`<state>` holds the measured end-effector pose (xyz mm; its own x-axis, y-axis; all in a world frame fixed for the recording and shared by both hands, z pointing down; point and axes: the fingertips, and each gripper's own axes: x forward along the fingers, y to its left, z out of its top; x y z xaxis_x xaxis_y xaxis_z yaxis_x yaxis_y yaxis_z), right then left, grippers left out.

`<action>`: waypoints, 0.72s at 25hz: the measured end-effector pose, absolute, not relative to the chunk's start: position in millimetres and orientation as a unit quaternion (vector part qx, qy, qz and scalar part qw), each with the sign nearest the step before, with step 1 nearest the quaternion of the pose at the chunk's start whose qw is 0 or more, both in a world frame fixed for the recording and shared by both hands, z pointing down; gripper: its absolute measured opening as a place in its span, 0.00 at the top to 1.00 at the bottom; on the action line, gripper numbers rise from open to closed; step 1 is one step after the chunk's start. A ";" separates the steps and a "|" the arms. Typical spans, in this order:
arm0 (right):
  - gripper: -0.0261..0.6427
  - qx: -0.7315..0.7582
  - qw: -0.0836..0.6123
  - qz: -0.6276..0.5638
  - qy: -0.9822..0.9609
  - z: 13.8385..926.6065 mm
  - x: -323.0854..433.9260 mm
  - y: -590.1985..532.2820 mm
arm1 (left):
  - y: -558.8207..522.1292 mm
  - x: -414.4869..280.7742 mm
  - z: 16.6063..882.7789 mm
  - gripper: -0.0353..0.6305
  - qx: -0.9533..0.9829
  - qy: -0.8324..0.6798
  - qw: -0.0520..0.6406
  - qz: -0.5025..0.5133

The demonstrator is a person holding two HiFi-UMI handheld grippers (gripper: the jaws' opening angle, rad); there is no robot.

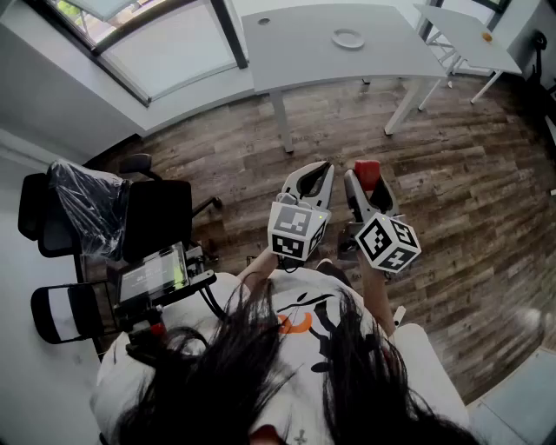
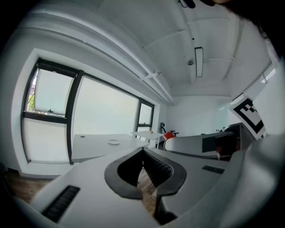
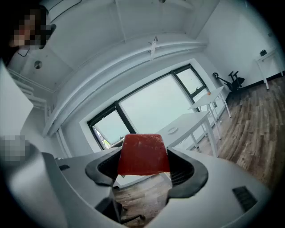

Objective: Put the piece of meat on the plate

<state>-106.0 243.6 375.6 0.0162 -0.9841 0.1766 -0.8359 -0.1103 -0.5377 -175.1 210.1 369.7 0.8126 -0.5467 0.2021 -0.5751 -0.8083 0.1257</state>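
Where the head view looks down, a wood floor (image 1: 217, 156) fills most of the scene.

1. Benches, count two. A large bench (image 1: 295, 52) stands at the far side. A small bench (image 1: 460, 22) stands to its right, apart from it.
2. Chairs, count two. A wrapped chair (image 1: 87, 209), draped in clear plastic, stands at the left. A second chair (image 1: 52, 313) stands just below it in the view.
3. Tools, count two. Both are held side by side, near each other, above the floor and well short of the benches.
   - The left tool (image 2: 143, 150) has its jaws together at the tips, with nothing between the pads.
   - The right tool (image 3: 143, 165) has its jaws clamped on the meat, one pad on each side.
4. Plate (image 1: 347, 38), count one. It is white and round and lies flat on the large bench, toward the far edge.
5. Meat (image 3: 143, 153), count one. It is a red block that stands up out of the right tool's jaws, over the floor and well apart from the plate.
6. Orange item (image 1: 486, 36), count one. It sits on the small bench and is too small to identify.
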 end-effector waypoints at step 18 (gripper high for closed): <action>0.51 -0.690 0.159 -0.266 0.653 379.1 -76.1 275.9 | 241.6 -149.7 377.7 0.94 0.942 -0.310 0.092 0.086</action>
<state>-76.1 275.9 379.1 0.0040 -0.9871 0.1602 -0.8177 -0.0954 -0.5677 -149.7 241.6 377.7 0.7931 -0.5685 0.2187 -0.6001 -0.7907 0.1209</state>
